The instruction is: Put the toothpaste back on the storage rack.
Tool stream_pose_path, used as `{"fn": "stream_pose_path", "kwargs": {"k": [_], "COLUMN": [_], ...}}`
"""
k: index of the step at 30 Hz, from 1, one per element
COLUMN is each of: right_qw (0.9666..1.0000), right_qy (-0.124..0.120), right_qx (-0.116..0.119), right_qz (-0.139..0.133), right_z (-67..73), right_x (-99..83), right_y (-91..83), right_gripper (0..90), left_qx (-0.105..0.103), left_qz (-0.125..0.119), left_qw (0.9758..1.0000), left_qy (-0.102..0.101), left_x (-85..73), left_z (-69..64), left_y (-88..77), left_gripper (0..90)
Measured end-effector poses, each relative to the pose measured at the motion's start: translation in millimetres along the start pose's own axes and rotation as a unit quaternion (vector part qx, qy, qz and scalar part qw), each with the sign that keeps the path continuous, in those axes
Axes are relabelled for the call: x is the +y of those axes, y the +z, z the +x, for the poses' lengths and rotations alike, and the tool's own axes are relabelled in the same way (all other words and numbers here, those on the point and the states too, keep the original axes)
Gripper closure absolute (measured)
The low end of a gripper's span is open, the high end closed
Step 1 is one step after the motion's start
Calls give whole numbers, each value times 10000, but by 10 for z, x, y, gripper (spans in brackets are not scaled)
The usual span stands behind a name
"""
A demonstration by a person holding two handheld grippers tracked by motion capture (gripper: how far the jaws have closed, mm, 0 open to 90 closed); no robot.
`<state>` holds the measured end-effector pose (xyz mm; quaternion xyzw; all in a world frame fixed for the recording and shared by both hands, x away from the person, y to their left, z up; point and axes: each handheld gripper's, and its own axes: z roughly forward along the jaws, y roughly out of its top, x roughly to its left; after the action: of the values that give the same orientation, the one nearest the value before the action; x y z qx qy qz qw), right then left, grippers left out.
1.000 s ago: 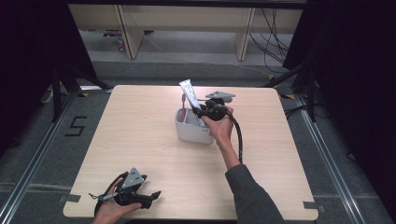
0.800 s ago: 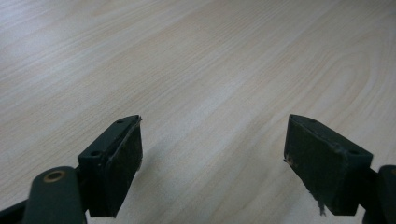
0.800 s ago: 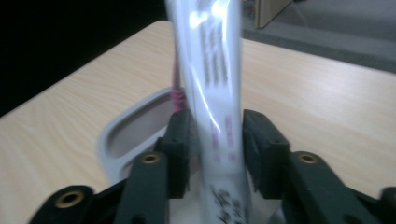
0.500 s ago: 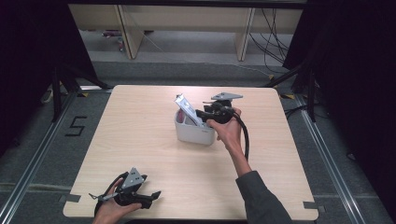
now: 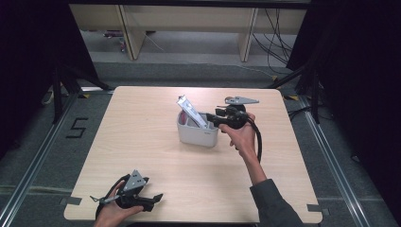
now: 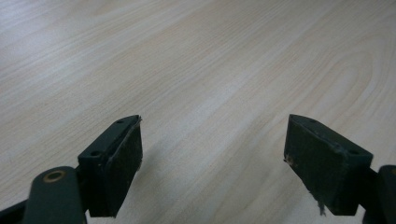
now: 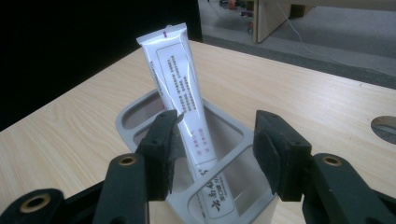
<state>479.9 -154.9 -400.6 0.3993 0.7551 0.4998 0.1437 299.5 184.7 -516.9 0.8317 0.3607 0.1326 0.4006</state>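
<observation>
Right gripper [image 7: 215, 149]: jaws parted, just been opening; nothing pressed between pads, tube released. Gripper kept level, just beside bin's right side, aimed across its rim.

One white tube [image 7: 184, 105] seen in one grey bin [image 5: 197, 130]: bottom end down in compartment, leaning toward bin's left side, crimped end well above rim; support taken from bin edge, so tube judged resting unaided.

Left gripper [image 6: 212, 154]: jaws wide apart, empty; parked over bare table [image 6: 233, 60] at near left corner, judged idle.

Count: two grippers, one tube, one bin.
</observation>
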Motion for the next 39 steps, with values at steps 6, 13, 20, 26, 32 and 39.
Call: {"fn": "stream_pose_path", "kwargs": {"k": [6, 13, 20, 26, 32, 39], "right_qw": [9999, 9999, 9999, 9999, 9999, 9999], "right_qy": [-96, -55, -8, -52, -64, 67], "right_qx": [81, 143, 122, 121, 117, 52], "right_qz": [-46, -5, 11, -26, 14, 76], "right_z": [-10, 2, -3, -11, -16, -26], "right_x": [-33, -72, -100, -126, -144, -178], "right_y": [-73, -105, -135, -172, -209, -272], "right_gripper": [507, 492, 478, 470, 445, 377], "left_qx": [46, 56, 56, 69, 68, 72], "left_qz": [16, -32, -8, -59, -55, -58], "left_qw": [10000, 10000, 10000, 10000, 10000, 10000], "left_qy": [9, -26, 20, -22, -12, -5], "left_x": [-12, -20, -15, -15, -13, -13], "left_z": [8, 7, 16, 6, 8, 8], "left_y": [-16, -22, -40, -35, -35, -36], "left_gripper": [191, 191, 191, 191, 191, 191]}}
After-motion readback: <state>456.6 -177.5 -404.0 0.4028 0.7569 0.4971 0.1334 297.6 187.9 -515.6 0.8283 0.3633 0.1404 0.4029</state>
